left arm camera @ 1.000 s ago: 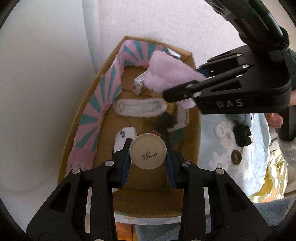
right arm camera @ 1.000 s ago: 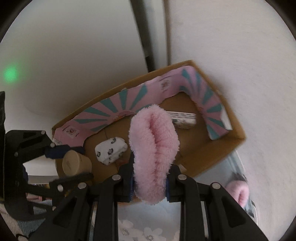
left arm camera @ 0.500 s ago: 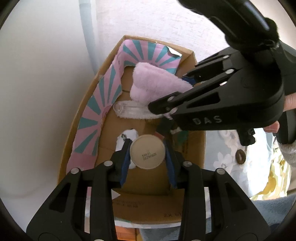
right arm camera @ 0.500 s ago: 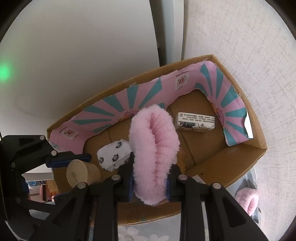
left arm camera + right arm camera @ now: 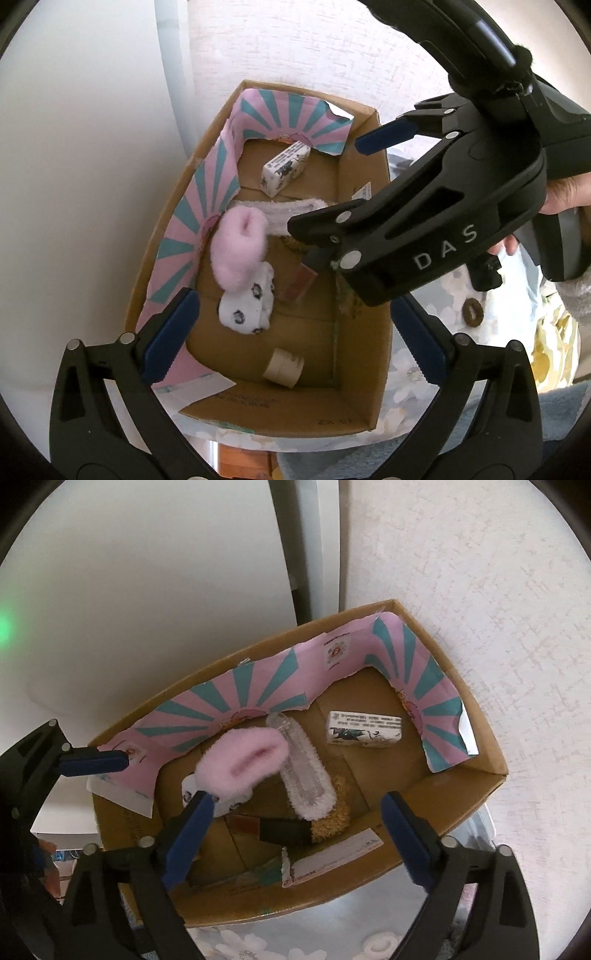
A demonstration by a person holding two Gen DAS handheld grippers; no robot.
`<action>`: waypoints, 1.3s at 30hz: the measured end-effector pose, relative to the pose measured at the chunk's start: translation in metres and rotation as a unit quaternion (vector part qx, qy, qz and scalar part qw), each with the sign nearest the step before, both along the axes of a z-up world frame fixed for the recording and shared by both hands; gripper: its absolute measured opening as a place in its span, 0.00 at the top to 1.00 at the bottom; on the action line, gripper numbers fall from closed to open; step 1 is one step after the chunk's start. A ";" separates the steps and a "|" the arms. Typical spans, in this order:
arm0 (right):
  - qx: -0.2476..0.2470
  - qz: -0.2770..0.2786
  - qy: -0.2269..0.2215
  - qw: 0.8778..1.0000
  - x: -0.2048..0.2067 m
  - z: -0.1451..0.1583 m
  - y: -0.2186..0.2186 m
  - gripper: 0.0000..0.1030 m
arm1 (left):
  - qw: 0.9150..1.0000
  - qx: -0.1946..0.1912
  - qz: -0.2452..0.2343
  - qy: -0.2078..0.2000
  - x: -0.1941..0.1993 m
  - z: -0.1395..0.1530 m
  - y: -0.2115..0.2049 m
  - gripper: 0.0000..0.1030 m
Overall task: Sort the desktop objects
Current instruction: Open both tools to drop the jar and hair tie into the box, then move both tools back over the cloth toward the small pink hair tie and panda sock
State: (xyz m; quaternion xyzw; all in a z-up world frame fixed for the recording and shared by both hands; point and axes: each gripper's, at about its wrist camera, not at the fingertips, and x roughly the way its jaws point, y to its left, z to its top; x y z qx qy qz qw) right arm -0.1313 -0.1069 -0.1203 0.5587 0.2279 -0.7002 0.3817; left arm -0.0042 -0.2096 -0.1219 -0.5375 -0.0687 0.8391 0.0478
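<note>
Both grippers, left [image 5: 291, 336] and right [image 5: 295, 830], have just opened their jaws, now released; fluffy pink slipper [image 5: 243, 762] and tan cardboard tube [image 5: 283, 367] lie inside the open brown cardboard box [image 5: 369, 369], both sorted.

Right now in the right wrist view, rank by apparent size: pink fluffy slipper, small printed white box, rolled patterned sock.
1. pink fluffy slipper
2. small printed white box
3. rolled patterned sock, though the slipper and a gripper finger partly hide it, so its rank is unsure.

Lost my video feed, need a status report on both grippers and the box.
Left gripper and right gripper open, jaws just opened, nothing between them. Pink slipper and small round tub down in cardboard box. Nothing in the way.
</note>
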 end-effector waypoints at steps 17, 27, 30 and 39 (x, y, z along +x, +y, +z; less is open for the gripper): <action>-0.019 -0.025 -0.017 0.999 0.007 0.027 0.014 0.00 | 0.999 -0.037 -0.007 0.019 0.012 0.024 0.005 0.00; -0.021 -0.065 0.002 0.998 0.009 0.052 0.049 0.00 | 0.998 -0.026 -0.011 0.049 0.015 0.044 0.012 0.00; -0.013 -0.083 0.026 0.996 0.011 0.058 0.066 0.00 | 0.998 -0.028 -0.021 0.059 0.012 0.051 0.020 0.00; 0.000 -0.146 0.062 0.987 0.019 0.082 0.143 0.00 | 0.994 -0.036 -0.057 0.084 -0.006 0.068 0.058 0.00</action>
